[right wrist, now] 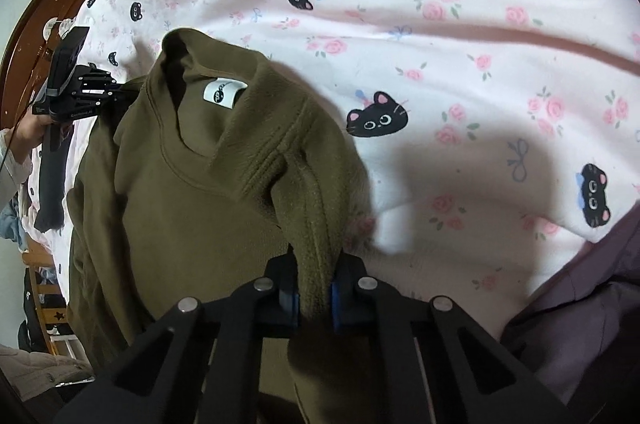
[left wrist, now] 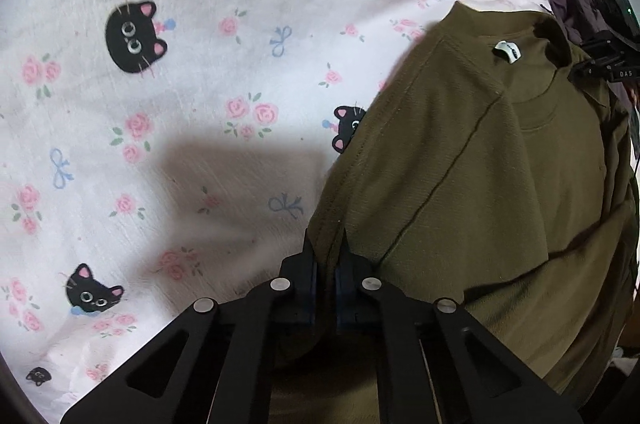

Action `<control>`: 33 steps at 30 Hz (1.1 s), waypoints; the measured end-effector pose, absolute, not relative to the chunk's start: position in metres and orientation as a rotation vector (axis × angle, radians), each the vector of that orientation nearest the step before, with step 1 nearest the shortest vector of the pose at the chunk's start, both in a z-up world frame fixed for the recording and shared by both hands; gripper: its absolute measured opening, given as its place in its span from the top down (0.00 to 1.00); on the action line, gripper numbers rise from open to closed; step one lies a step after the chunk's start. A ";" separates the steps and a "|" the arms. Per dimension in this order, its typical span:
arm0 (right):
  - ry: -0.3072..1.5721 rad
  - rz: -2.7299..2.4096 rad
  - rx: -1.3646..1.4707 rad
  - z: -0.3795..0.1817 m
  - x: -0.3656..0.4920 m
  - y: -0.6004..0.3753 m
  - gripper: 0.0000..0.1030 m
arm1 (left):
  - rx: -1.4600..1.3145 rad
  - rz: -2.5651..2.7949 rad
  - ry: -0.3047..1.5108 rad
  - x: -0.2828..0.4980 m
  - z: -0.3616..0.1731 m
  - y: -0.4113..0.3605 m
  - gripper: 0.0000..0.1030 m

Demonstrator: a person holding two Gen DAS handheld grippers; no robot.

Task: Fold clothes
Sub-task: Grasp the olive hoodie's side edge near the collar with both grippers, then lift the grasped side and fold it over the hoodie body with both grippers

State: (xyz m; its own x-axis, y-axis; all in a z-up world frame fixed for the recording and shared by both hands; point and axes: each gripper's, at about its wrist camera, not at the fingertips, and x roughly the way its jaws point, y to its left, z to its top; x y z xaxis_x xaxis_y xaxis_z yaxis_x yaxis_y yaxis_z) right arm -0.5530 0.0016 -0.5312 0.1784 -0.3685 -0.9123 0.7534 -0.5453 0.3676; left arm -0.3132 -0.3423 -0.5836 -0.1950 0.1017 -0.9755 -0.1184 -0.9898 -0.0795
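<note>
Home bedroom, cat-and-rose print bedspread point(right wrist: 440, 35), wooden bed frame point(right wrist: 36, 35), clothes piled alongside

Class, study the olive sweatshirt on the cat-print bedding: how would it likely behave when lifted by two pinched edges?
The olive sweatshirt is probably floppy: it bunches where the right hand-held gripper pinches it. It likely sags between that and the left hand-held gripper. The fleecy fabric looks unlikely to slip.
</note>
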 end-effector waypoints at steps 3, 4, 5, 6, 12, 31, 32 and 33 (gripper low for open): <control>0.413 -1.549 1.501 -0.524 -0.547 0.000 0.89 | -1.855 2.356 0.089 -0.304 -0.571 -0.334 0.96; 0.419 -1.550 1.490 -0.520 -0.546 0.000 0.89 | -1.839 2.366 0.110 -0.301 -0.567 -0.331 0.96; 0.424 -1.550 1.478 -0.517 -0.544 0.001 0.89 | -1.824 2.377 0.127 -0.298 -0.561 -0.330 0.96; 0.425 -1.551 1.467 -0.513 -0.543 0.002 0.89 | -1.810 2.391 0.137 -0.294 -0.555 -0.330 0.96; 0.468 -1.596 1.390 -0.488 -0.528 0.007 0.89 | -1.715 2.465 0.162 -0.286 -0.499 -0.318 0.96; 0.467 -1.612 1.234 -0.397 -0.409 0.069 0.89 | -1.547 2.487 0.105 -0.190 -0.412 -0.266 0.96; 0.469 -1.609 1.234 -0.396 -0.402 0.073 0.89 | -1.551 2.479 0.104 -0.182 -0.412 -0.264 0.96; 0.473 -1.606 1.236 -0.396 -0.393 0.077 0.89 | -1.556 2.472 0.102 -0.173 -0.411 -0.261 0.96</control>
